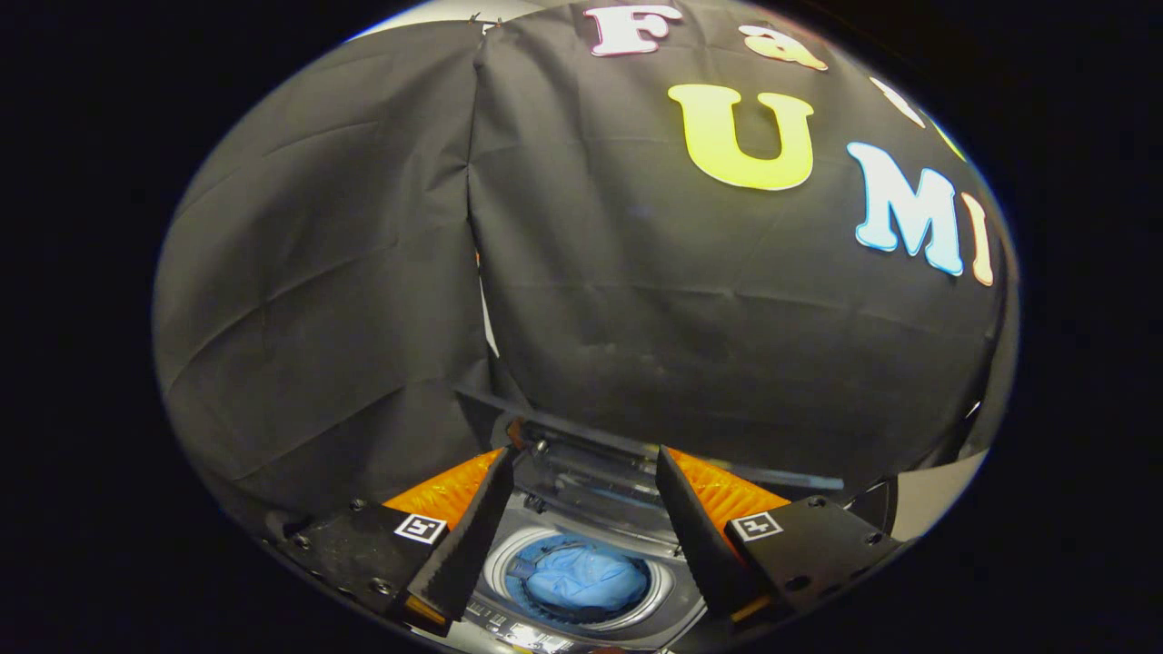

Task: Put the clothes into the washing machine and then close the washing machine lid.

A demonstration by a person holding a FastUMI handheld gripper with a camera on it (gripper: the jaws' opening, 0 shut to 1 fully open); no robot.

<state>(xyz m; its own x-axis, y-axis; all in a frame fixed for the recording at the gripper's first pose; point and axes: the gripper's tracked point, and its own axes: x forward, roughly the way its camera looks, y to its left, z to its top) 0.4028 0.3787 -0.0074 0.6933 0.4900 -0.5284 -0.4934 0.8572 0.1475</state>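
Black cloth walls the booth behind a top-loading washing machine [581, 536] whose lid [627, 454] stands raised at the far side. Blue clothes [581, 579] already lie bunched inside the round drum [495, 568], below and between the fingers. The gripper [581, 518] hangs above with jaws open and empty. Closing remains, I judge: reach past the drum, catch the lid's far top edge, and draw it down evenly toward the near side.

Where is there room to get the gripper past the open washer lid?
The gripper is open and holds nothing. Between its fingers lies the drum mouth, nearly filled by blue clothes. Beyond them the raised lid crowds the back, close to the black cloth.
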